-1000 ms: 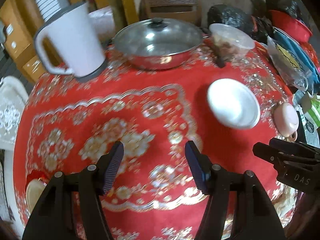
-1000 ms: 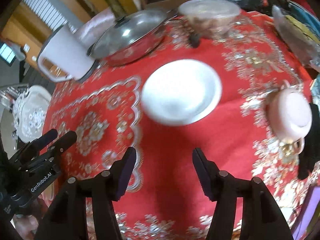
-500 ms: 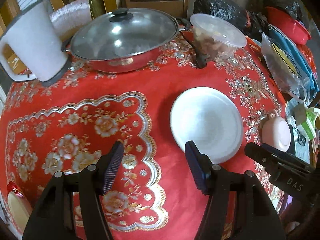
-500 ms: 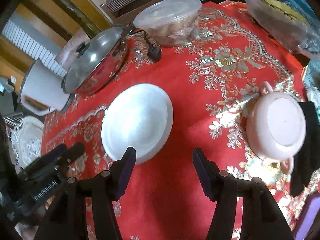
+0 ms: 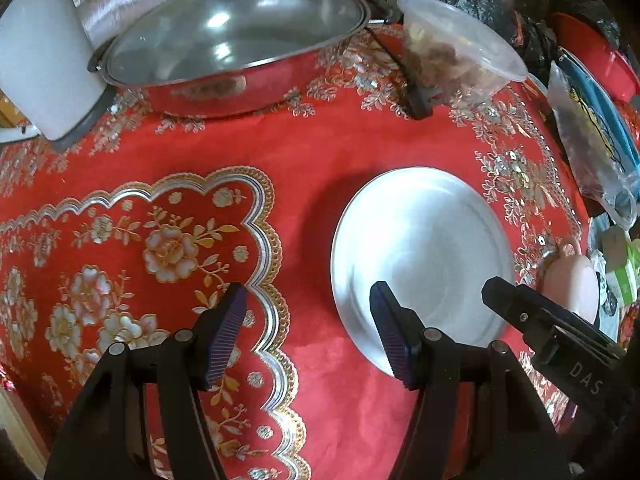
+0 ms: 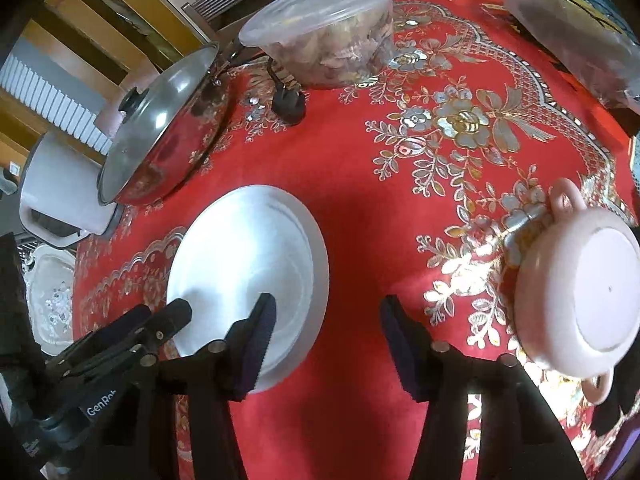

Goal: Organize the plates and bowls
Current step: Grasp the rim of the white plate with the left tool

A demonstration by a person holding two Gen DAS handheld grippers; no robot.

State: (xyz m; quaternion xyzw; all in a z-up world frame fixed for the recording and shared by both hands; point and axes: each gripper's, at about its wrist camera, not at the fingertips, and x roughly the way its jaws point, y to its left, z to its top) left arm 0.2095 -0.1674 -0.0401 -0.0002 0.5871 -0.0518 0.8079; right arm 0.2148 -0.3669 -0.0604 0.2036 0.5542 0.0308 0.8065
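A red cloth point(image 5: 340, 152) patterned with gold and silver flowers and scalloped borders covers the worktop. The plate point(image 5: 420, 248) is plain white, the upturned bowl point(image 6: 580, 292) pale pink with two small handles. The lidded pan point(image 5: 236, 48) is shiny silver with a black knob, the kettle point(image 5: 36, 60) white with a grey base. Each hand-held gripper is black with dark blue ribbed pads point(image 5: 226, 336).

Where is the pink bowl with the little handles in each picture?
Left wrist view: the pink bowl peeks out at the right edge, upside down, partly behind the right gripper.
Right wrist view: large at the right, upside down.
Shared landmark: the white plate, to its left in both.
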